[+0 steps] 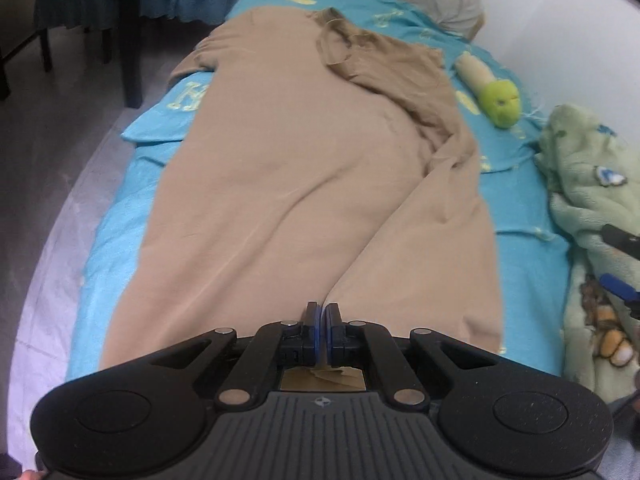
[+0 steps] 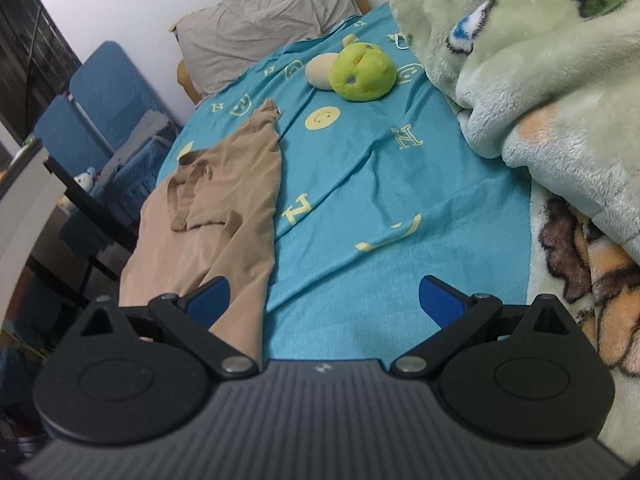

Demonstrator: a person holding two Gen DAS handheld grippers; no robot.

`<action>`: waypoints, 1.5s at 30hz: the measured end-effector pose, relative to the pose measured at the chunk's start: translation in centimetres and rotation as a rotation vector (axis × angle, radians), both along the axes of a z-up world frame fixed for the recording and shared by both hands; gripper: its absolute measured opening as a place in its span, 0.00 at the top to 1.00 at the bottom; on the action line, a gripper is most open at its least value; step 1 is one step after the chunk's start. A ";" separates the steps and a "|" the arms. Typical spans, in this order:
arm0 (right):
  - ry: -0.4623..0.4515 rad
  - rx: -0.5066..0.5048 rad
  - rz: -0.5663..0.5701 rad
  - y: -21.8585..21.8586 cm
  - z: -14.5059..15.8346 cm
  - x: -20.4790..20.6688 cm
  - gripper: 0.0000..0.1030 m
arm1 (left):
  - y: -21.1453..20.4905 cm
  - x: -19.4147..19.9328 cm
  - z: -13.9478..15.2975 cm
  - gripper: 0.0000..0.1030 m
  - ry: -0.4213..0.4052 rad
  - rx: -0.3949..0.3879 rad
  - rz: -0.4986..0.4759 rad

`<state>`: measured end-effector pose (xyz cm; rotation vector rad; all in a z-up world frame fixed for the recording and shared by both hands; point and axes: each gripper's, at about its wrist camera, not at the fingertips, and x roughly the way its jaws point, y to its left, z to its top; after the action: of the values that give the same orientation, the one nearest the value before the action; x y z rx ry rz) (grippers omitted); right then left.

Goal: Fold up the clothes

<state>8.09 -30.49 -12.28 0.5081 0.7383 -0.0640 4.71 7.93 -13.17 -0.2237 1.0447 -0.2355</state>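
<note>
A tan shirt (image 1: 304,168) lies spread lengthwise on a bed with a turquoise sheet (image 1: 520,264); its collar is at the far end and its right side is folded over in a long crease. My left gripper (image 1: 322,316) is shut on the shirt's near hem, with cloth between the blue pads. In the right wrist view the shirt (image 2: 224,200) lies at the left, over the turquoise sheet (image 2: 380,184). My right gripper (image 2: 324,300) is open and empty above the sheet, its left finger (image 2: 210,298) over the shirt's right edge.
A green plush toy (image 1: 500,102) (image 2: 362,72) lies near the far right of the bed. A pale green fleece blanket (image 1: 592,208) (image 2: 540,60) is heaped along the right side. A grey pillow (image 2: 260,24) sits at the head. Blue chairs (image 2: 100,92) and dark table legs (image 1: 132,32) stand left of the bed.
</note>
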 end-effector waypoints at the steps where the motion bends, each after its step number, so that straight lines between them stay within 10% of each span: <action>1: 0.002 -0.006 0.005 0.1 0.0 0.0 0.00 | -0.5 -0.4 0.6 0.89 -0.034 0.003 -0.011; 6: 0.016 -0.016 0.026 0.7 -0.2 0.2 0.00 | -2.0 -3.7 2.4 0.54 -0.068 -0.139 -0.071; 9: 0.015 -0.003 0.034 0.9 -0.3 0.2 0.00 | -3.8 -5.0 0.8 0.50 0.016 -0.251 -0.082; 16: 0.013 0.032 0.045 0.9 -0.3 0.2 0.00 | -8.7 -5.5 -3.2 0.45 0.116 -0.118 -0.115; 22: 0.010 0.065 0.049 0.8 -0.3 0.1 0.00 | -11.3 -6.8 -4.1 0.49 0.006 0.058 -0.157; 25: 0.008 0.084 0.045 0.7 -0.3 0.0 0.00 | -11.8 -7.4 -4.0 0.91 -0.025 0.065 -0.180; 27: 0.007 0.096 0.042 0.6 -0.3 0.0 0.00 | -11.9 -7.6 -3.9 0.94 -0.028 0.043 -0.199; 34: 0.000 0.124 0.021 -0.1 -0.3 -0.2 0.00 | -11.8 -8.5 -3.4 0.94 -0.025 -0.123 -0.156; 45: 0.008 0.125 0.005 -0.2 -0.5 -0.1 0.00 | -12.9 -10.3 -3.1 0.69 -0.058 -0.091 -0.285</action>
<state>7.97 -30.67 -12.78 0.6257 0.7548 -0.0148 -5.60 -4.96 -16.32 -0.1480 1.0081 -0.5448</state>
